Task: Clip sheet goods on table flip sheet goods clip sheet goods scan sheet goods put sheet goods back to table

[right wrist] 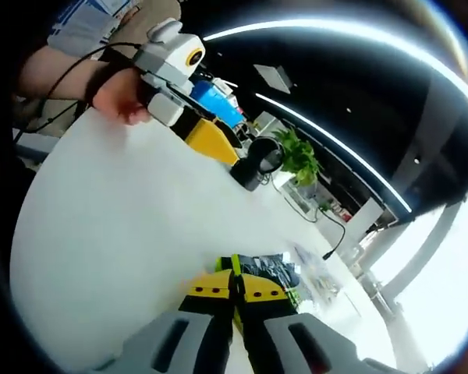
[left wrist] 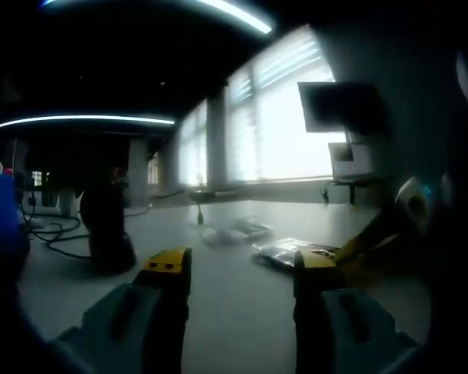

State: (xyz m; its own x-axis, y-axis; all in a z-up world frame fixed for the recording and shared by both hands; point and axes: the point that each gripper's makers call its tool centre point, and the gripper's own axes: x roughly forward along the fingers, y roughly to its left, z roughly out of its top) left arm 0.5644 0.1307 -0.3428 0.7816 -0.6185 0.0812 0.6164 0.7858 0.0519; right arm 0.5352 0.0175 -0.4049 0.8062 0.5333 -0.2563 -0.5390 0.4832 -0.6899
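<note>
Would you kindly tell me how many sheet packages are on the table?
2: a dark packet pinched by the right gripper, and a clear packet lying just beyond; others may be hidden.

I see a smooth, matt white desk (right wrist: 117, 218) under a glossy, crinkled plastic packet (right wrist: 269, 273), and my right gripper (right wrist: 235, 290) has yellow-tipped grey jaws of matt plastic.

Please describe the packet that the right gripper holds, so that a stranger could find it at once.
On the white table, look just past the right gripper, whose yellow-tipped jaws are closed on the dark packet. Unlike the clear packets beyond it, this one is dark with green edging.
</note>
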